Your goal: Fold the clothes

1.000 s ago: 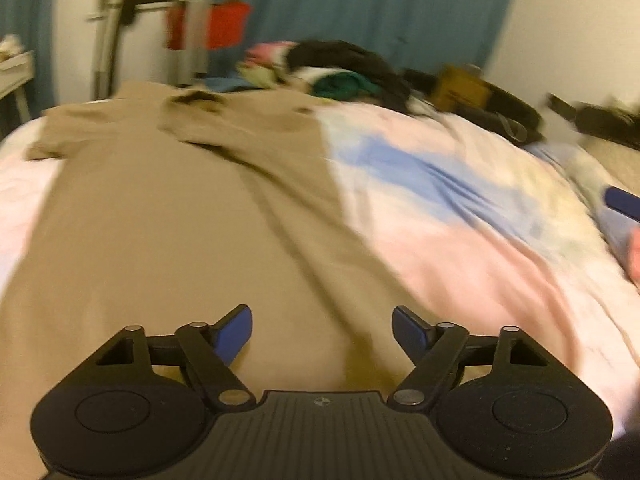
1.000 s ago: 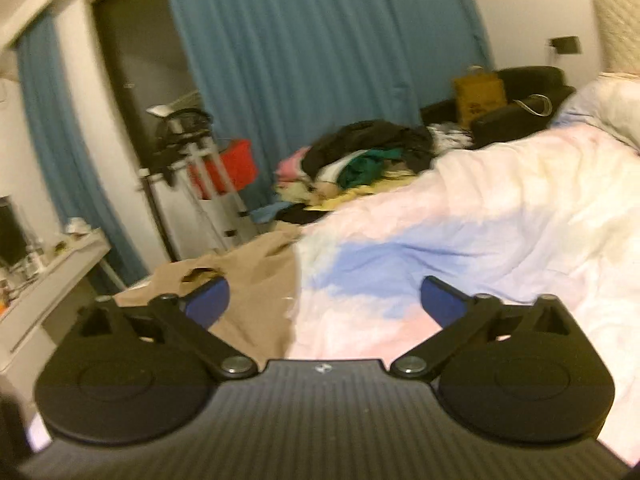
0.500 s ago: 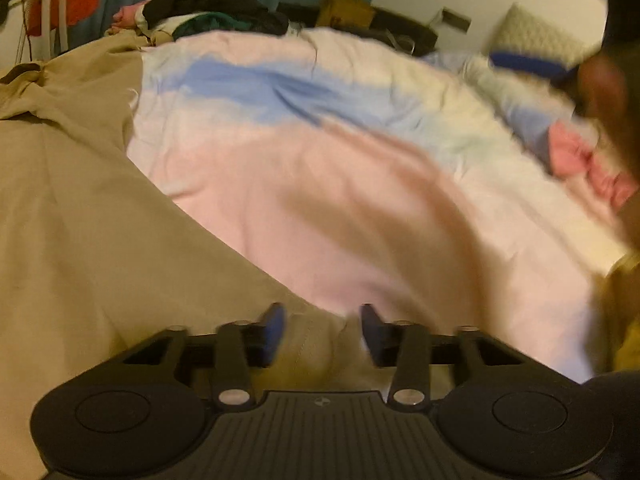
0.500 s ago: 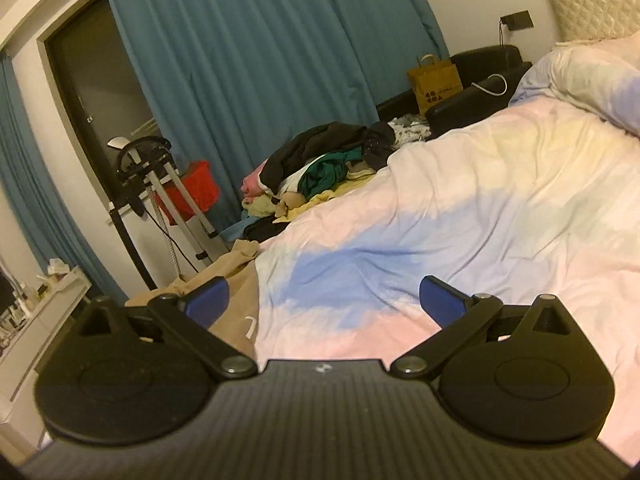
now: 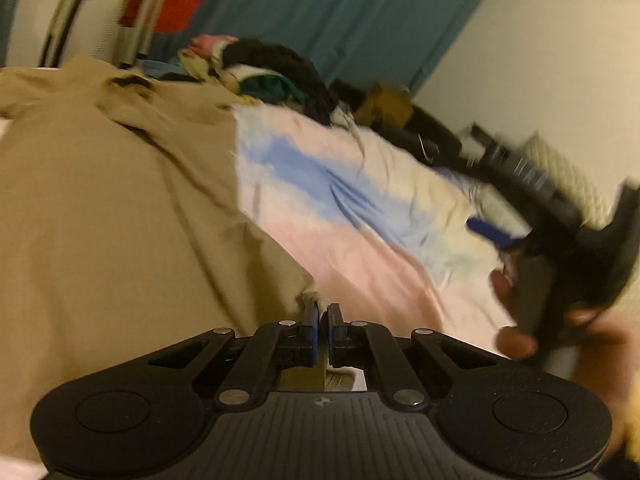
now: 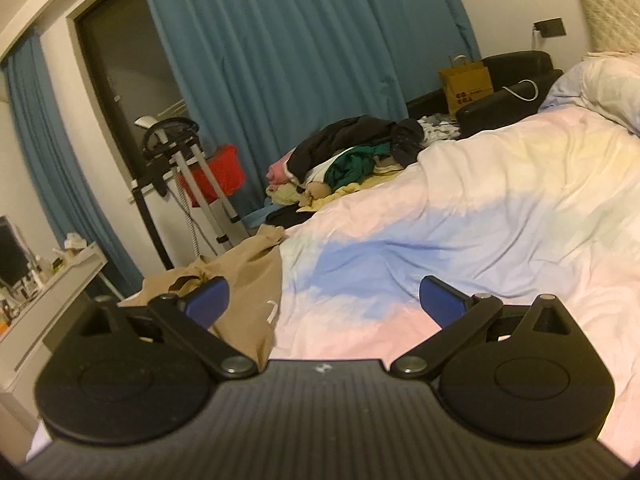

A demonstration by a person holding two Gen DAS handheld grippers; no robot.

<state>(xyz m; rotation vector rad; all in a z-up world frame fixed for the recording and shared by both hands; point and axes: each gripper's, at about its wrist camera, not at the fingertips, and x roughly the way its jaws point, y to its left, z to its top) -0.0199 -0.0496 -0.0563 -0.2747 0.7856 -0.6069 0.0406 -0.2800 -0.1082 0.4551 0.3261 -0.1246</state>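
A tan garment [image 5: 112, 216] lies spread over the left part of the bed; its far end shows in the right wrist view [image 6: 244, 280]. My left gripper [image 5: 322, 314] is shut on the garment's near right corner, with tan cloth pinched between the blue pads. My right gripper [image 6: 324, 300] is open and empty, held above the pastel duvet [image 6: 460, 240]. It also shows blurred at the right of the left wrist view [image 5: 560, 240], held in a hand.
A heap of mixed clothes [image 6: 348, 164] lies at the bed's far edge before blue curtains [image 6: 300, 60]. A garment steamer stand [image 6: 180, 168] with a red basket [image 6: 218, 174] stands at left, beside a white shelf [image 6: 60, 280]. A black sofa [image 6: 508, 92] holds a brown paper bag [image 6: 466, 82].
My left gripper went from open over the garment to shut on its corner. My right gripper has stayed open and shifted a little above the duvet.
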